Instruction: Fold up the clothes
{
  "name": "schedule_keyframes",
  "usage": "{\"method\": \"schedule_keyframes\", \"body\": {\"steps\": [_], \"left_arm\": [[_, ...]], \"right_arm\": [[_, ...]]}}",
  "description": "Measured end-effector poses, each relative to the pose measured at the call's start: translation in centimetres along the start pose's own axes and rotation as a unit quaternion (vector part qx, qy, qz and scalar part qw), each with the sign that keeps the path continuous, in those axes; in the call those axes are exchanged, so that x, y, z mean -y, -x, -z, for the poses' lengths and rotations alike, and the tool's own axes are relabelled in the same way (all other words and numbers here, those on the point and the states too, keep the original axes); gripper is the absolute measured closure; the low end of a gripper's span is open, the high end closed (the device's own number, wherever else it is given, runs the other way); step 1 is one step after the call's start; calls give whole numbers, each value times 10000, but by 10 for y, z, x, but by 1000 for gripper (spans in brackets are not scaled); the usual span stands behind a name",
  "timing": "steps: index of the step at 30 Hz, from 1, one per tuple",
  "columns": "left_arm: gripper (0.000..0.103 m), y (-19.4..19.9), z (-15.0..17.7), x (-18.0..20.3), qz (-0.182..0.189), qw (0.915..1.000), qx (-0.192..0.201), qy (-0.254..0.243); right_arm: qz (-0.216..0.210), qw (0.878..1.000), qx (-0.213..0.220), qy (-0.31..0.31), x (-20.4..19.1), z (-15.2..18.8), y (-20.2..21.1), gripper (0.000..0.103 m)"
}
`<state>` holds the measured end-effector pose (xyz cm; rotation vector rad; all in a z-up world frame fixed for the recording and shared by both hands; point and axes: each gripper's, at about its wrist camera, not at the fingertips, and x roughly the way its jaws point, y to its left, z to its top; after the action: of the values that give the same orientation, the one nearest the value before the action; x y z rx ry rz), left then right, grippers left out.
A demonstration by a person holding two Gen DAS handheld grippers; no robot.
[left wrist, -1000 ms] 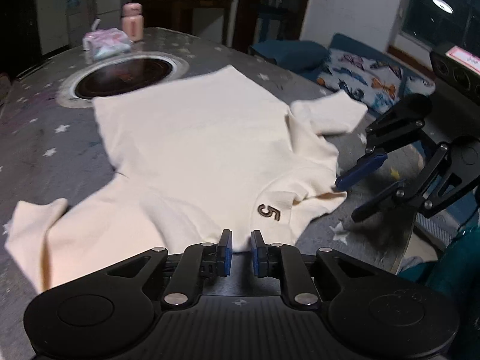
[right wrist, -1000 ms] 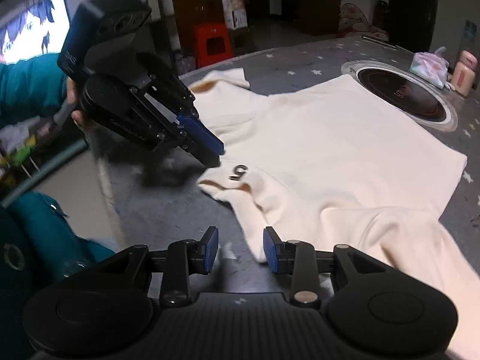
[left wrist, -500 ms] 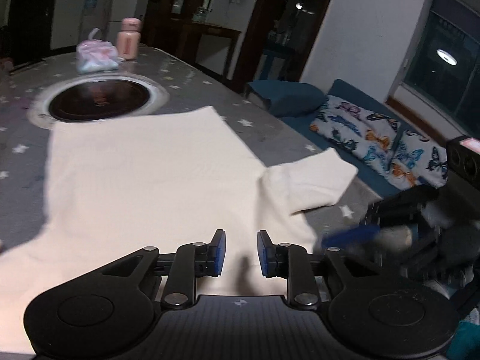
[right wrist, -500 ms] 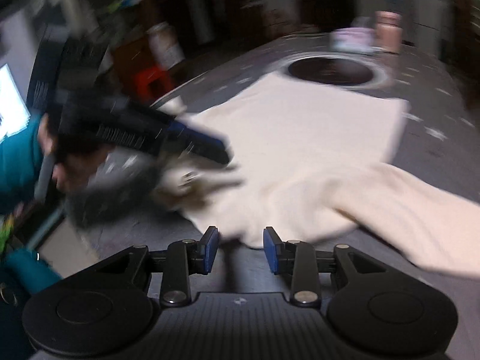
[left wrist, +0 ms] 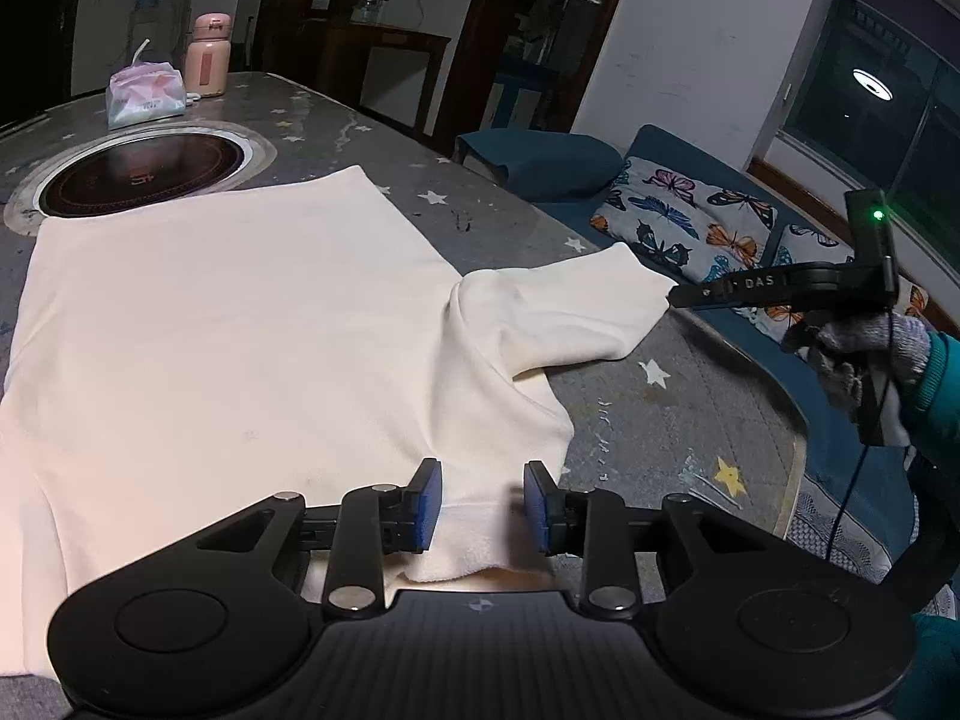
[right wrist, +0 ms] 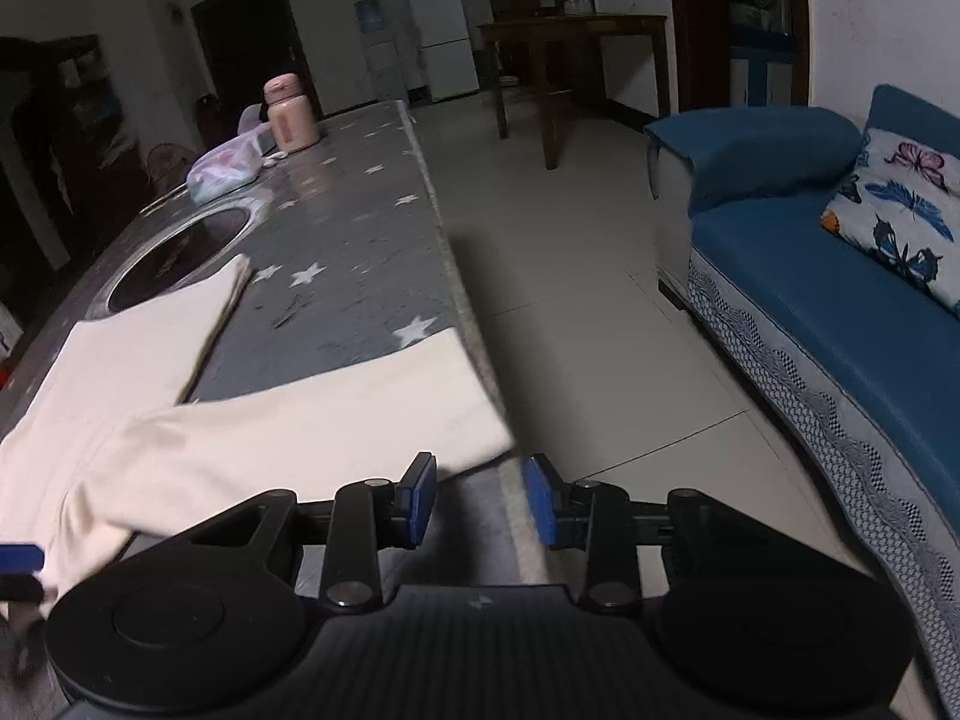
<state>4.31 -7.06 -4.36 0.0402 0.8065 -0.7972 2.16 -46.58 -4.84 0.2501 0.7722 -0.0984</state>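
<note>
Broadly, a grey star-patterned counter point(left wrist: 648, 420) fills the scene, and a cream T-shirt point(left wrist: 228, 330) is spread flat over most of it. One sleeve point(left wrist: 564, 312) is stretched out toward the counter's edge, where the blue sofa point(right wrist: 810, 276) and a butterfly-print cushion point(left wrist: 678, 216) are seen beyond. In the right wrist view the same sleeve point(right wrist: 336, 414) is seen reaching right up to the counter's rim, with tiled floor point(right wrist: 600, 324) past it.

A round dark hob point(left wrist: 138, 174) is set into the counter at the far end, just beyond the shirt's hem. Behind the hob a plastic-wrapped pack point(left wrist: 144, 96) is seen, and a pink bottle point(left wrist: 207, 57) stands upright beside it.

The left gripper point(left wrist: 483, 507) is held low over the near edge of the shirt. Its fingers are opening; the ribbed collar edge lies in the gap between the blue pads point(left wrist: 429, 504), but the pads are not pressed on it. The right gripper point(right wrist: 483, 501) is held at the sleeve end by a gloved hand point(left wrist: 864, 348). Its fingers are parted by a moderate gap; the cuff corner lies just ahead of them and nothing is gripped. In the left wrist view its tip is seen touching the cuff.
</note>
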Motion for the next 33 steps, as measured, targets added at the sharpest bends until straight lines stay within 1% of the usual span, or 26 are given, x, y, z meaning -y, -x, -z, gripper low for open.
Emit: {"method": "schedule_keyframes", "body": {"steps": [3, 6, 7, 8, 10, 13, 16, 17, 19, 21, 22, 23, 25, 27, 28, 30, 32, 33], "left_arm": [[66, -1, 1, 3, -27, 10000, 0, -58], [65, -2, 1, 5, -52, 9999, -5, -90], [65, -2, 1, 5, -52, 10000, -9, -75], [65, -2, 0, 5, -50, 10000, -14, -73], [65, -3, 0, 4, -46, 10000, -24, -72], [65, -2, 0, 4, -24, 9999, -37, -113], [65, -2, 1, 5, 6, 9999, -39, -157], [65, -2, 1, 5, 11, 9999, -36, -162], [64, -2, 2, 5, 30, 9998, -20, -171], [63, -1, 3, 5, 48, 9998, -13, -185], [63, -1, 4, 6, 57, 9998, -14, -195], [62, 0, 4, 6, 67, 9998, -21, -209], [62, 0, 4, 6, 83, 9997, -28, -227], [60, 0, 4, 6, 92, 9998, -20, -202], [60, 0, 3, 6, 92, 9998, -14, -176], [60, 1, 3, 5, 95, 9999, 18, -99], [60, 6, 2, 3, 56, 9999, 75, -35], [60, 9, 2, 2, 22, 9999, 107, -11]], "right_arm": [[24, 10000, 14, -3, 3, -1, -8, 70], [49, 10000, 65, 14, 1, -3, -11, 76], [95, 9999, 100, 66, -1, -3, -11, 83], [130, 9997, 147, 132, -3, -4, -11, 97], [195, 9990, 278, 305, -7, -8, -7, 99], [402, 9951, 610, 673, -15, -16, 10, 99], [603, 9909, 873, 822, -18, -24, 23, 99], [668, 9901, 882, 859, -18, -26, 23, 99], [802, 9896, 748, 930, -18, -25, 15, 99], [915, 9896, 502, 985, -17, -21, 1, 99], [969, 9895, 360, 1009, -17, -18, -7, 98], [1039, 9889, 264, 1032, -17, -15, -12, 93], [1160, 9873, 228, 1063, -18, -14, -15, 92], [1116, 9874, 373, 1060, -25, -20, -7, 91], [1003, 9883, 428, 1067, -29, -23, -2, 87], [506, 9910, 452, 1151, -45, -27, 4, 84], [34, 9914, 398, 1250, -64, -28, 3, 78], [-192, 9907, 360, 1298, -73, -27, 2, 77]]}}
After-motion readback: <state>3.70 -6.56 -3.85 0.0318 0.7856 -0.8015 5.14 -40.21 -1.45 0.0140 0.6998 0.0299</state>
